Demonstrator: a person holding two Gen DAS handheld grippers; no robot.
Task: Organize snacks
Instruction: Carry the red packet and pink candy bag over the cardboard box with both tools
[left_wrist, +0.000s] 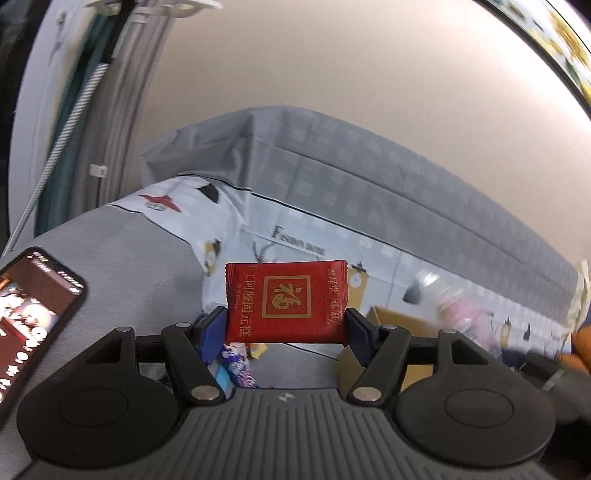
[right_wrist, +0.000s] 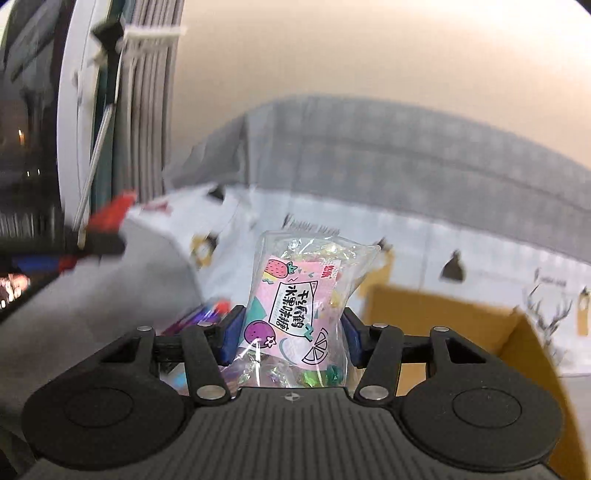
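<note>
We see the left gripper (left_wrist: 286, 321) clamping a red snack packet (left_wrist: 286, 301) above the grey table (left_wrist: 122, 251); the right gripper (right_wrist: 291, 334) squeezes a clear candy bag (right_wrist: 295, 295), seemingly beside a cardboard box (right_wrist: 443, 317).

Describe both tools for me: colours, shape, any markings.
Both look alike. The left tool and right tool each have a ribbed dark-grey body with a small round crosshair mark, two round black discs, black linkage bars with silver rivets, and blue pads on the fingers. No cables or sleeves show.
</note>
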